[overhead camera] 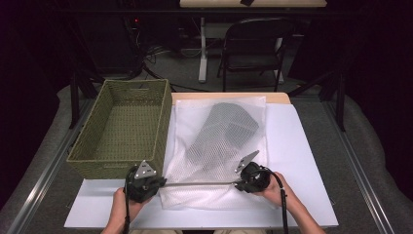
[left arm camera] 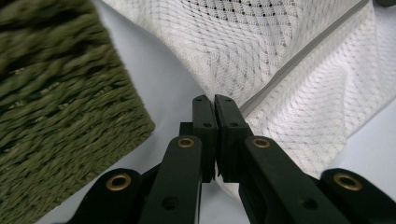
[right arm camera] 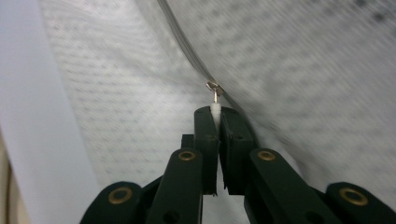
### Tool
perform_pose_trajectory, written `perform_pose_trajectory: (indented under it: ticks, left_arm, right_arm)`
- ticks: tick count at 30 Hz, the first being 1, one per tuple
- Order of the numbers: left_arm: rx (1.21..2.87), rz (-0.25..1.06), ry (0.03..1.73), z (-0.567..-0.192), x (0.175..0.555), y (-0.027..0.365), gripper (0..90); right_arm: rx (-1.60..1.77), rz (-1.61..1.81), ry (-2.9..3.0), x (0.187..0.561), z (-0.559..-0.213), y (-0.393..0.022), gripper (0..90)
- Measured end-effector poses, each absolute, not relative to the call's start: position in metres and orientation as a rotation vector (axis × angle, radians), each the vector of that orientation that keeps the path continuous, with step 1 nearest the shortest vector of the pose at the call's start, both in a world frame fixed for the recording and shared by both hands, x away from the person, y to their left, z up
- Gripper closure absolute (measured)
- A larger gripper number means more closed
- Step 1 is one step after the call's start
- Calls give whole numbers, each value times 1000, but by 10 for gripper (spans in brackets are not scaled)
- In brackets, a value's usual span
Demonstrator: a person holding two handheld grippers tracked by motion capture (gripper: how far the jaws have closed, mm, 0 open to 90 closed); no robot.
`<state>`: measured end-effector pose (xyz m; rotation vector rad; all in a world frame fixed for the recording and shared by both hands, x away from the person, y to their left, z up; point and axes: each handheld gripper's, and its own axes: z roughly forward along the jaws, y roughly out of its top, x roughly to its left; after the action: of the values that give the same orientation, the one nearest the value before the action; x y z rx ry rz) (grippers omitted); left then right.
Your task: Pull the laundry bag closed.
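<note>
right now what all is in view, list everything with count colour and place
mesh laundry bag: one, white, flat on the table right of the basket, with a dark grey item inside it
zipper: one, grey, stretched along the bag's near edge between the two grippers
zipper pull: one, white tab on a metal ring, pinched in the right gripper
basket: one, olive green woven, left side of the table
table: one, white top
folding chair: one, dark, on the floor beyond the table
left hand-held gripper: black, shut on the bag's left end
right hand-held gripper: black, shut on the pull
</note>
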<state>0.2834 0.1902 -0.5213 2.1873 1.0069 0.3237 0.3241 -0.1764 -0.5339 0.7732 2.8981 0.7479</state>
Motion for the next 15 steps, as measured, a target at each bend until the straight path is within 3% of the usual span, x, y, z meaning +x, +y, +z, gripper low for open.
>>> perform_pose_trajectory:
  ticks: [15]
  left_arm:
    - [2202, 304, 999, -521, 285, 195, 875]
  right_arm:
    - [779, 716, 2901, 325, -531, -198, 867]
